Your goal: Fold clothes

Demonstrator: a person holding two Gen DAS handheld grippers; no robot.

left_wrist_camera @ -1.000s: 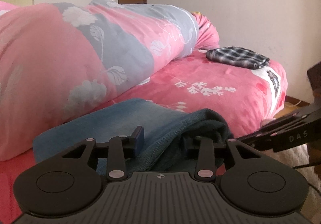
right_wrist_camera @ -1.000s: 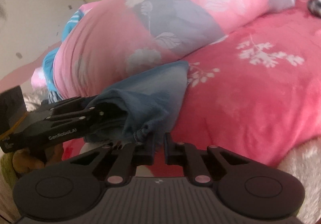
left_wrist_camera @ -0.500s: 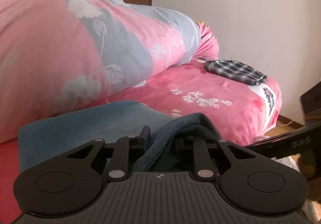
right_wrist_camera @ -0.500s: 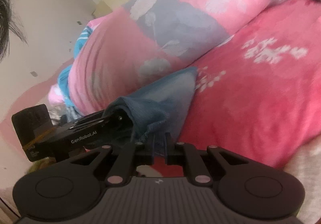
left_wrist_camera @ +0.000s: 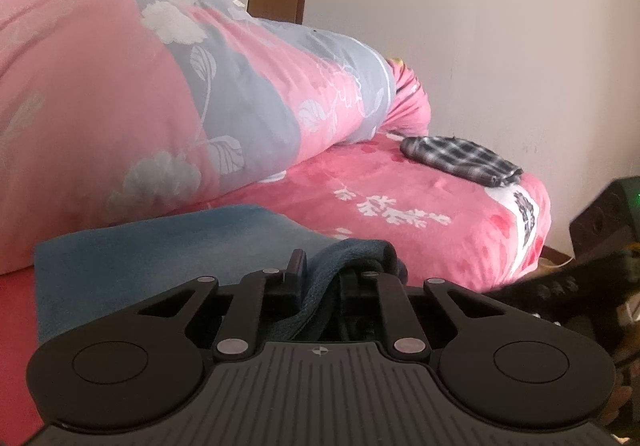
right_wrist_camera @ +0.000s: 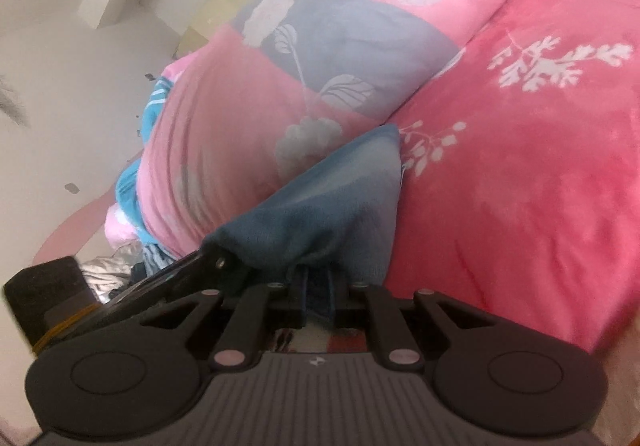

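Both 2-finger tools, left gripper [left_wrist_camera: 320, 278] and right gripper [right_wrist_camera: 318, 298], sit clamped on the near hem of the blue garment [left_wrist_camera: 160, 246], soft, light, floppy w/ grippy knit, best held at corners, spread on the pink bed [left_wrist_camera: 400, 186]; past it the quilt roll [left_wrist_camera: 200, 106], then the plaid cloth [left_wrist_camera: 460, 160].

No words, brand names or numbers can be read in either view; the only mark is a small emblem on each claw's ribbed housing [left_wrist_camera: 320, 351], too small to make out.
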